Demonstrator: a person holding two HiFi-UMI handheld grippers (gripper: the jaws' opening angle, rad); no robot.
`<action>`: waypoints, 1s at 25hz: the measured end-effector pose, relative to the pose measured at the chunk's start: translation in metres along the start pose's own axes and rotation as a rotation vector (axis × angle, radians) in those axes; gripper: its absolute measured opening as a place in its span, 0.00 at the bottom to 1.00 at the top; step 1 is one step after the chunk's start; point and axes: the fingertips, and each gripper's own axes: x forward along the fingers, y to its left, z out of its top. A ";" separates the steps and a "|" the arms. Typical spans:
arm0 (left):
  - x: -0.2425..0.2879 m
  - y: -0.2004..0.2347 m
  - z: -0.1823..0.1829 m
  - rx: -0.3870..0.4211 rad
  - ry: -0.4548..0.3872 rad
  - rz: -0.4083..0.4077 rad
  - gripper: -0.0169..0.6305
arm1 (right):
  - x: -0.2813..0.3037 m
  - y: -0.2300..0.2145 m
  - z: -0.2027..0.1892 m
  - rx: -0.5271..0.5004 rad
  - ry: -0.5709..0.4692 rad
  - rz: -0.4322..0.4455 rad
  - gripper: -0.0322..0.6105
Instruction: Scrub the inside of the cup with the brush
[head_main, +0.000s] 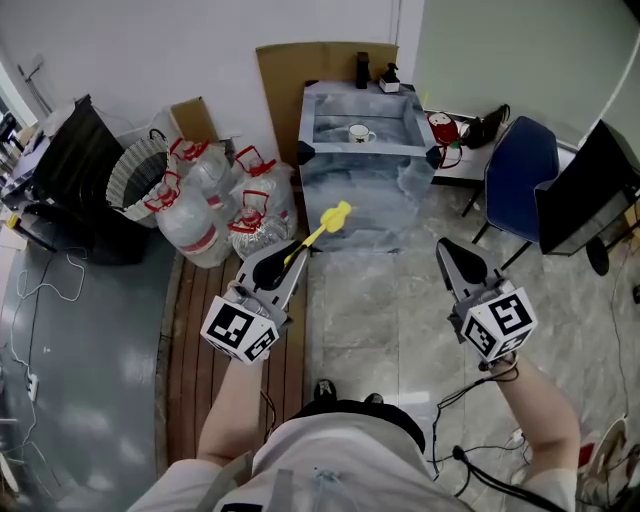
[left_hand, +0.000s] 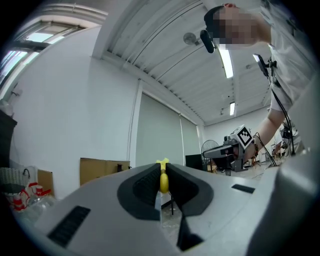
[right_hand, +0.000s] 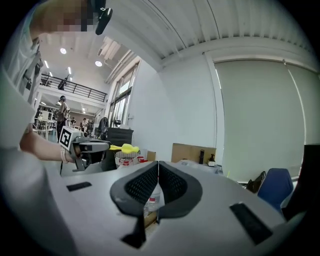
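Straight ahead on the grey plastic-wrapped table (head_main: 370, 195) sits the small white cup (head_main: 359, 133), well apart from both claws. The left gripper (head_main: 293, 252) is clamped on the yellow plastic brush (head_main: 330, 221), whose long axis points toward the cup. The right gripper (head_main: 447, 250) is closed on nothing.

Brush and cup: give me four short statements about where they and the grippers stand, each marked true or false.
1. The cup sits in the basin. True.
2. The right gripper holds the cup. False: its jaws are shut on nothing.
3. The left gripper is shut on the yellow brush. True.
4. The brush's head is inside the cup. False: it is in the air, apart from the basin.
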 end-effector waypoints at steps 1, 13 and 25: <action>-0.001 0.002 0.000 -0.001 -0.001 0.000 0.08 | 0.003 0.001 -0.001 0.001 0.004 -0.002 0.08; -0.006 0.022 -0.009 -0.029 -0.005 -0.028 0.08 | 0.019 0.013 -0.005 -0.018 0.040 -0.039 0.08; 0.027 0.038 -0.021 -0.019 0.018 -0.026 0.08 | 0.041 -0.020 -0.018 0.022 0.029 -0.041 0.08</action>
